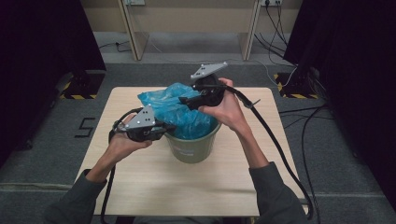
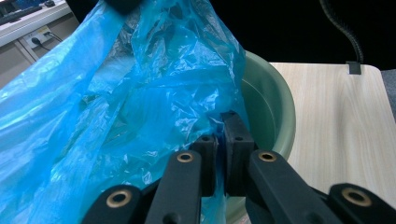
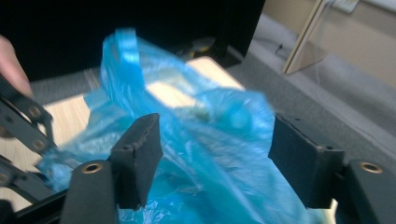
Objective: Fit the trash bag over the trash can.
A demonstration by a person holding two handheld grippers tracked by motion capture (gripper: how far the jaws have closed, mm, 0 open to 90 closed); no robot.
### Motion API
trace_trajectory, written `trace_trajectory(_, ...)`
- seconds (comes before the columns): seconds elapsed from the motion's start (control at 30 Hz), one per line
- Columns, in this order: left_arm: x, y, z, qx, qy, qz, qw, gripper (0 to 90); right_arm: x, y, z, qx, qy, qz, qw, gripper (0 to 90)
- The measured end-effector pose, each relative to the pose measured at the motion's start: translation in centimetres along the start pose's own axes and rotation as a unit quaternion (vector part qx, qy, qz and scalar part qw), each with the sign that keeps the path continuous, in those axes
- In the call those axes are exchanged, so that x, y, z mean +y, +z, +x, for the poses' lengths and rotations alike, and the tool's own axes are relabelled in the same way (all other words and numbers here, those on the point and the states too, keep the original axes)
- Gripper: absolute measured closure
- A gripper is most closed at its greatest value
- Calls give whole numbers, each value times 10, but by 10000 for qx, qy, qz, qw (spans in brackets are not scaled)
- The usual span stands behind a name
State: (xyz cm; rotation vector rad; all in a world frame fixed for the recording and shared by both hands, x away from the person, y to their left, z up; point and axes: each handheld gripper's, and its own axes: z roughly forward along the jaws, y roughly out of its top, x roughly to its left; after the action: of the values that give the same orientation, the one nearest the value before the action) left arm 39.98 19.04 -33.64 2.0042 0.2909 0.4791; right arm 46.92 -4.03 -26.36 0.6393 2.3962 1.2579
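Note:
A crumpled blue plastic bag [image 1: 175, 109] sits in a green bucket [image 1: 191, 149] at the middle of the wooden table [image 1: 140, 186] and bulges up over its rim. My left gripper [image 1: 170, 127] reaches the bucket's left rim. In the left gripper view it [image 2: 223, 135] is shut on a fold of the bag [image 2: 140, 93] just above the bucket's rim [image 2: 275, 107]. My right gripper [image 1: 183, 100] hovers over the bag's top at the back. Its jaws [image 3: 215, 149] stand open with loose bag film [image 3: 187, 93] between the pads, apart from both.
Black cables [image 1: 280, 149] trail off the table's right side onto the grey floor. A wooden desk frame [image 1: 187, 28] stands behind the table, and dark curtains [image 1: 42, 42] flank both sides. A "5" mark [image 1: 85, 127] lies on the floor at the left.

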Motion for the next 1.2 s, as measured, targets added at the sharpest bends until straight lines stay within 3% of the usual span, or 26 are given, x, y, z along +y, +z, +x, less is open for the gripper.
trace_trajectory(0.1, -2, 0, -1, -10, 7, -1, 10000, 856, -6, 11, -2, 52, -143, 250, 9996, 716)
trace_trajectory(0.2, -5, -2, -1, -16, -17, -17, 10000, 861, -11, 7, -15, -103, 49, 216, 9997, 885)
trace_trajectory(0.23, -7, -3, -2, -7, -44, -38, 10000, 862, -13, 4, -20, -188, 116, 195, 9996, 898)
trace_trajectory(0.3, -9, -6, -3, -8, -59, -67, 10000, 866, -20, -5, -34, -485, 333, 217, 9980, 900)
trace_trajectory(0.4, -9, -6, -7, -27, -55, -139, 9999, 872, -37, -20, -53, -967, 617, 317, 9929, 900)
trace_trajectory(0.5, -9, -4, -13, -99, 13, -131, 9999, 876, -62, -32, -64, -1102, 948, 294, 9889, 900)
trace_trajectory(0.67, -14, -2, -23, -253, 39, -168, 9995, 879, -96, -47, -61, -1185, 1207, 293, 9851, 890)
trace_trajectory(0.87, -20, -6, -32, -420, 42, -193, 9989, 881, -125, -48, -49, -1100, 1288, 393, 9848, 837)
trace_trajectory(1.07, -35, -13, -36, -489, -91, -181, 9986, 882, -134, -46, -37, -956, 1247, 448, 9866, 761)
trace_trajectory(1.2, -50, -9, -33, -429, -150, -3, 9990, 882, -133, -47, -30, -940, 1192, 399, 9876, 614)
